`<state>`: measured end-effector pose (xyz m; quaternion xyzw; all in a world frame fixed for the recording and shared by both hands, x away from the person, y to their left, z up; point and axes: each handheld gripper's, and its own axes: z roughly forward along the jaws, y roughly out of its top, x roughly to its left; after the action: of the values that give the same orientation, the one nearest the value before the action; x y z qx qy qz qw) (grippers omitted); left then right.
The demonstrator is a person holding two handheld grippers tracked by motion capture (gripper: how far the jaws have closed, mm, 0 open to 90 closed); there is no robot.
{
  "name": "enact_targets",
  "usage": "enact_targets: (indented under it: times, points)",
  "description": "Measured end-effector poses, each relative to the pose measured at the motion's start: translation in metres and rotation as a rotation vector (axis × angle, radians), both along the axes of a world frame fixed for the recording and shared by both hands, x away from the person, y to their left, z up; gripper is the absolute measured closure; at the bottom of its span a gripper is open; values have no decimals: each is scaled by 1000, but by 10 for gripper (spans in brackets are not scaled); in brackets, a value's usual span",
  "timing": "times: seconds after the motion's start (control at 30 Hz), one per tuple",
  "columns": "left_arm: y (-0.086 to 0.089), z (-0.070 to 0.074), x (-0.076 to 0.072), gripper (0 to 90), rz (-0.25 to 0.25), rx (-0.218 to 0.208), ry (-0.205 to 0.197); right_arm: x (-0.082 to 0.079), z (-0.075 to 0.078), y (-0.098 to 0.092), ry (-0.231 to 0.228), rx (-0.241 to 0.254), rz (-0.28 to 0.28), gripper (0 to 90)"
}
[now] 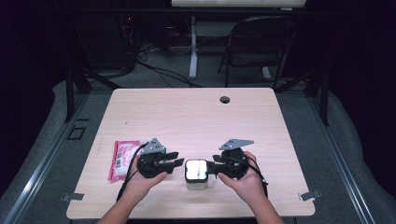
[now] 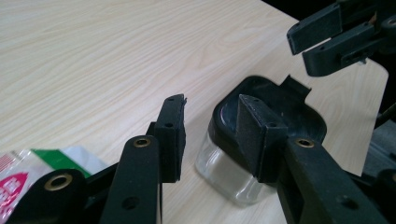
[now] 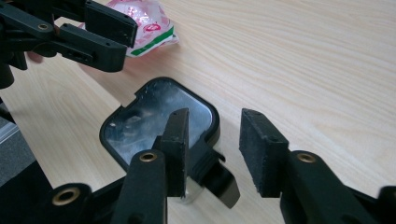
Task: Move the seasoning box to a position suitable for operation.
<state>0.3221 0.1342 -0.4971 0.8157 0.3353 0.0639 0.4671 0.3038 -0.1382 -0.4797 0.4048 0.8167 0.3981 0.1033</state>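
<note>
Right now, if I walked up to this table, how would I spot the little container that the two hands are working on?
Look at the near edge of the light wooden table, between the person's two hands. There stands a small clear container with a black-rimmed lid and side latch tabs. The only other item, a flat pink and white packet, lies off to its left; the container is boxy, see-through and upright.

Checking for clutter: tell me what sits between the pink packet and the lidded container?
The left tongs, in the high view, between pink packet and lidded container.
</note>
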Motion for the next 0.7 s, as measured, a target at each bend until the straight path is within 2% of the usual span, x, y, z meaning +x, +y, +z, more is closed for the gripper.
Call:
enact_targets:
  times: [0.03, 0.1, 0.13, 0.2, 0.3, 0.37, 0.43, 0.5, 0.53, 0.63, 0.7]
  points:
    - [-1, 1, 3, 616, -2, -4, 20, 2, 2, 1, 5, -9, 0, 644]
    - [-3, 3, 7, 595, 9, 3, 14, 4, 5, 3, -3, -7, 2, 650]
    - [-4, 4, 8, 584, 17, -8, 13, 5, 7, 3, 4, -5, 0, 665]
    - [-3, 6, 9, 552, 15, -20, 2, 6, 10, 4, -2, -8, 8, 671]
    - [-2, 5, 8, 564, -4, -31, 15, 4, 11, 4, -3, -12, -14, 674]
    - [-2, 4, 5, 593, -22, -5, 25, 3, 8, 2, 28, 5, -24, 695]
    - [-3, 3, 2, 606, -31, 11, 25, 1, 5, 0, 66, 15, -39, 712]
    - [-4, 2, 0, 626, -38, 16, 30, 1, 1, 0, 85, 23, -48, 720]
    - [-5, 2, -1, 627, -44, 21, 38, 1, -1, 0, 93, 24, -47, 721]
    - [-5, 1, -3, 649, -42, 50, 16, 0, -4, 0, 99, 30, -42, 733]
    - [-3, -2, -3, 661, -43, 44, 29, 0, -5, 0, 112, 27, -44, 757]
